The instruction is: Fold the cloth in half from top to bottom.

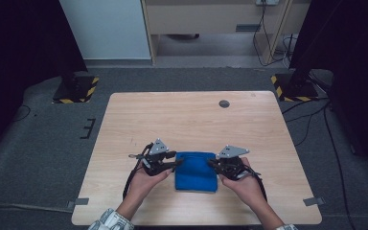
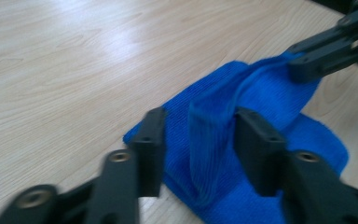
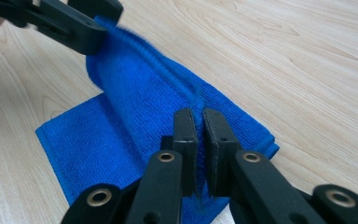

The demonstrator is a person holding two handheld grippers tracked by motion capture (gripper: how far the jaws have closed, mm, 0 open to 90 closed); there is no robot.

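Fingers (image 3: 204,140) pinch blue cloth's (image 3: 144,98) raised edge.

No readable text, label, brand or number is showing anywhere in these views. The only sign-like markings are yellow-and-black hazard stripes, which are edging the two dark stand bases (image 1: 75,89) (image 1: 292,87) sitting on the floor beyond the far left and far right corners of the table (image 1: 191,120).

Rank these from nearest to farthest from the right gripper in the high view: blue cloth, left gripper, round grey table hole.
1. Blue cloth: pinched in the right gripper.
2. Left gripper: at the cloth's opposite edge.
3. Round grey table hole: near the far edge.
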